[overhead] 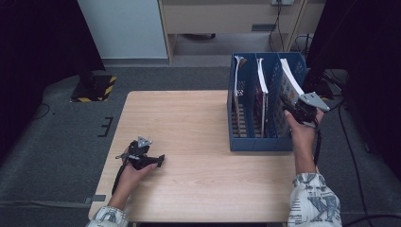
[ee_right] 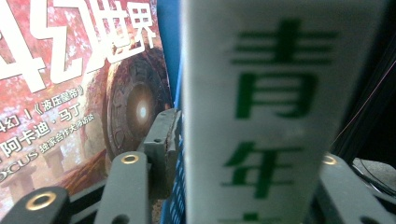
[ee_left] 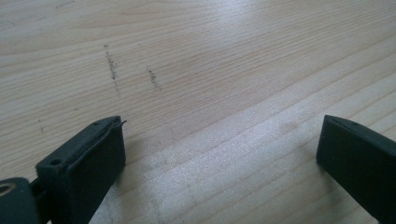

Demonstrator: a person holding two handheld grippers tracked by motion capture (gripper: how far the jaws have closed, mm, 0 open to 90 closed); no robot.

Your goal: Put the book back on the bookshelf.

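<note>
**Right gripper at the white book in the blue rack**

Standing at the right of the high view, the blue rack (overhead: 257,142) holds three books upright in its slots. The right gripper (overhead: 289,105) sits at the rightmost one, a white book (overhead: 289,78) leaning in the end slot. In the right gripper view the book's white spine (ee_right: 275,116) rises between the jaws and carries large green Chinese characters, "青年" among them. The left jaw stands a little off the spine, so the grip looks loosened; the right jaw is hidden behind the spine.

Left of the spine, a red magazine cover (ee_right: 70,93) shows white Chinese print, partly blurred.

At the lower left of the high view, the left gripper (overhead: 158,161) rests on the wooden table (overhead: 189,118), its jaws wide apart with nothing between them.
</note>
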